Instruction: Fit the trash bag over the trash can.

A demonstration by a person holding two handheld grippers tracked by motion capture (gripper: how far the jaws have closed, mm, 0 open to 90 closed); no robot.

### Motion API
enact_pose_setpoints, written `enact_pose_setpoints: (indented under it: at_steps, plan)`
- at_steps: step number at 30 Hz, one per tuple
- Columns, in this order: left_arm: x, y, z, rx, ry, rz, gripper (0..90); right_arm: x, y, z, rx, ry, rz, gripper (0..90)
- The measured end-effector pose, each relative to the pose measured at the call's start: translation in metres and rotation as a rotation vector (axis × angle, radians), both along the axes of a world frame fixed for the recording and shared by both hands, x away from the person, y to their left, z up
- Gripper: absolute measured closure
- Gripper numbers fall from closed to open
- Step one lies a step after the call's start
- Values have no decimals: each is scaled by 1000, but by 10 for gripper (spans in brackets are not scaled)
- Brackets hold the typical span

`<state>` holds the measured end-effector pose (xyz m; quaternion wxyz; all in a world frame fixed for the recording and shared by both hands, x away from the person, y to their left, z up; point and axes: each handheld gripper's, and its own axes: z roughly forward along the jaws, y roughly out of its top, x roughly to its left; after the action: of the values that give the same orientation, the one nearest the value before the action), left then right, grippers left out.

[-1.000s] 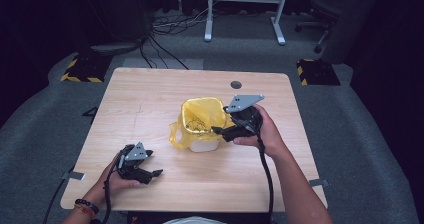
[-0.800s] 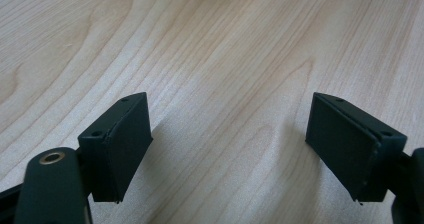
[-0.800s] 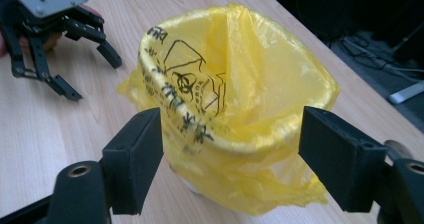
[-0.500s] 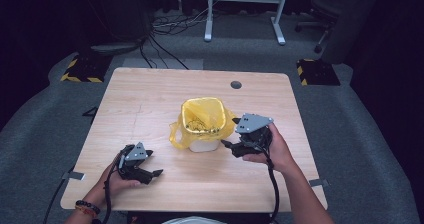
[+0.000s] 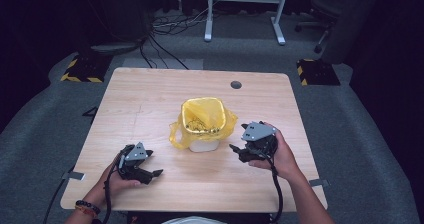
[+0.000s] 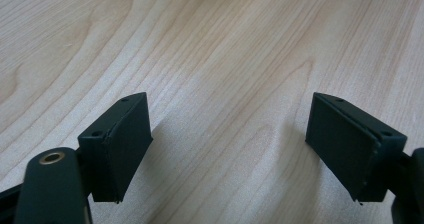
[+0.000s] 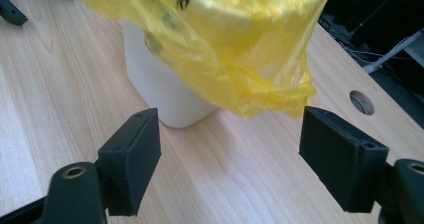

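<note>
Your small white bin stands upright at the centre of the high view, its mouth facing straight up, lined with a yellow plastic bag whose edges drape down over the rim. Your right gripper, just right of centre, points at the bin; its jaws gape wide with nothing between them, the bag's hanging fold just ahead. Your left gripper, at lower left, rests on the wooden table, jaws spread and empty.
</note>
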<state>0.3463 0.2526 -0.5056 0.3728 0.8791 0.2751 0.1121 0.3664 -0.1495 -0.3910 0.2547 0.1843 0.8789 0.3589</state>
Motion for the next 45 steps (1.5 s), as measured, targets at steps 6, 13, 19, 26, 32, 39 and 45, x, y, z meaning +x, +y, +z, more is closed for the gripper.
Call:
enact_pose_setpoints:
  at_steps: [6, 13, 19, 26, 32, 39, 45]
  plan:
    - [0, 0, 0, 0, 0, 0, 181, 0, -10, -12, -17, 0, -35, 244]
    - [0, 0, 0, 0, 0, 0, 181, 0, -23, -30, -51, 2, -76, 244]
    - [0, 0, 0, 0, 1, 0, 181, 2, -39, -46, -63, 39, -117, 244]
    - [0, 0, 0, 0, 0, 0, 181, 4, -55, -64, -83, 90, -163, 240]
    - [0, 0, 0, 0, 1, 0, 181, 6, -73, -75, -60, 127, -200, 235]
    - [-1, 0, 0, -1, 1, 4, 182, 4, -95, -87, 7, 189, -227, 216]
    - [-1, 0, 0, 3, -2, 7, 182, -4, -111, -100, 9, 206, -260, 203]
